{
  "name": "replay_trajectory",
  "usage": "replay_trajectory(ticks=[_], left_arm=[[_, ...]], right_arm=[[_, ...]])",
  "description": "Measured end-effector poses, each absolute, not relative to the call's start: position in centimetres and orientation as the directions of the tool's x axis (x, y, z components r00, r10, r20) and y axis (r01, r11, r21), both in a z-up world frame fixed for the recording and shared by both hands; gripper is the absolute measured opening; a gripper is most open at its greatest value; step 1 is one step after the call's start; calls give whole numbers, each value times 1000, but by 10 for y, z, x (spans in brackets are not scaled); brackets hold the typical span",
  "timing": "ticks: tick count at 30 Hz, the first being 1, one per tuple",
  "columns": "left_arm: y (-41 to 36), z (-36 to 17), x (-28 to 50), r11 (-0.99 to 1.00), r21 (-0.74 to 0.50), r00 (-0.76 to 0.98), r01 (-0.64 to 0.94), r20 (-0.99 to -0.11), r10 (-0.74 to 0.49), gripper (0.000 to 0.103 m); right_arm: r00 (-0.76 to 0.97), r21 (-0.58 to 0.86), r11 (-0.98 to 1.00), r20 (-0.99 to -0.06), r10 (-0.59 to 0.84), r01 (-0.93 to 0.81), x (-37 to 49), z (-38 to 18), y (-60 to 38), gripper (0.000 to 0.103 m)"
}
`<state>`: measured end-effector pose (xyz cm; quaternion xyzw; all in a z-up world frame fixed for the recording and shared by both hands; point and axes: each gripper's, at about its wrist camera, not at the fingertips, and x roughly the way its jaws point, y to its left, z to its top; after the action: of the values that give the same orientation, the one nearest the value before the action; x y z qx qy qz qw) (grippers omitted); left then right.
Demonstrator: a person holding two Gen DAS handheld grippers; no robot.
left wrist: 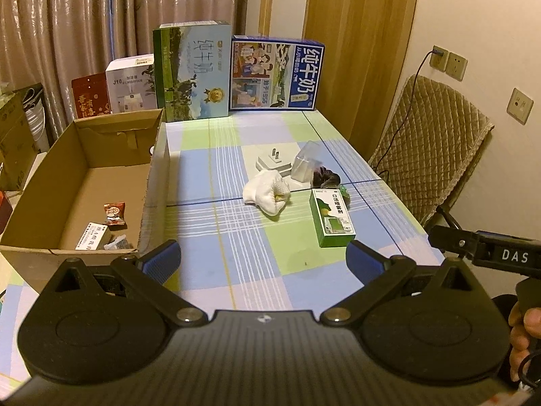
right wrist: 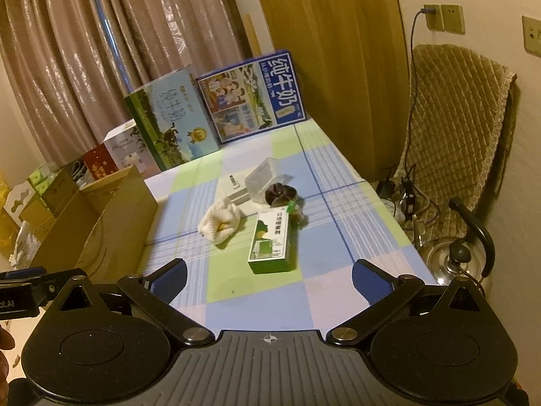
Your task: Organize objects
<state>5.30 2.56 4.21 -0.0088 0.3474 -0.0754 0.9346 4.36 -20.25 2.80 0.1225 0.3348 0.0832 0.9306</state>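
Observation:
A green and white carton [left wrist: 332,217] [right wrist: 271,242] lies on the checked tablecloth [left wrist: 236,247], just ahead of both grippers. Behind it sit a white cloth bundle [left wrist: 267,192] [right wrist: 220,221], a white plug adapter [left wrist: 274,163], a clear plastic box [left wrist: 306,164] [right wrist: 265,179] and a dark scrunchie [left wrist: 325,176] [right wrist: 279,192]. At the left, an open cardboard box [left wrist: 84,182] [right wrist: 111,216] holds a red snack packet [left wrist: 114,216] and a small white carton [left wrist: 93,236]. My left gripper [left wrist: 262,262] is open and empty above the cloth. My right gripper [right wrist: 269,279] is open and empty too.
Two tall milk cartons [left wrist: 192,71] [left wrist: 275,74] stand along the table's far edge, with smaller boxes [left wrist: 130,83] to their left. A quilted chair [left wrist: 432,155] stands to the right of the table, and a metal kettle [right wrist: 454,258] sits low beside it.

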Motion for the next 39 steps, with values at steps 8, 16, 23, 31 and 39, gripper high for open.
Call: replay_trajectory(ticks=[8,16,23,31,39], left_arm=[[19,32,63,988,-64,732,141,-665,-148,102],[16,22,77,988,-68,721,137,-677,-146,102],[18,10,100,989,-87,707,116,-692,-144,102],[15,-6,133,994,-54,715,99,-691,-109,102],[10,-28,169,996,-19,713,89,-697,-77,102]], right_arm=[[751,284,956,-617,235,-66,52,20,-205,101],[742,264,962,-632,223,-65,65,9,-206,101],[731,233,968,-644,226,-94,85,-6,-198,101],[720,172,974,-657,224,-147,121,-26,-184,101],[680,164,965,-686,259,-202,160,-57,-167,96]])
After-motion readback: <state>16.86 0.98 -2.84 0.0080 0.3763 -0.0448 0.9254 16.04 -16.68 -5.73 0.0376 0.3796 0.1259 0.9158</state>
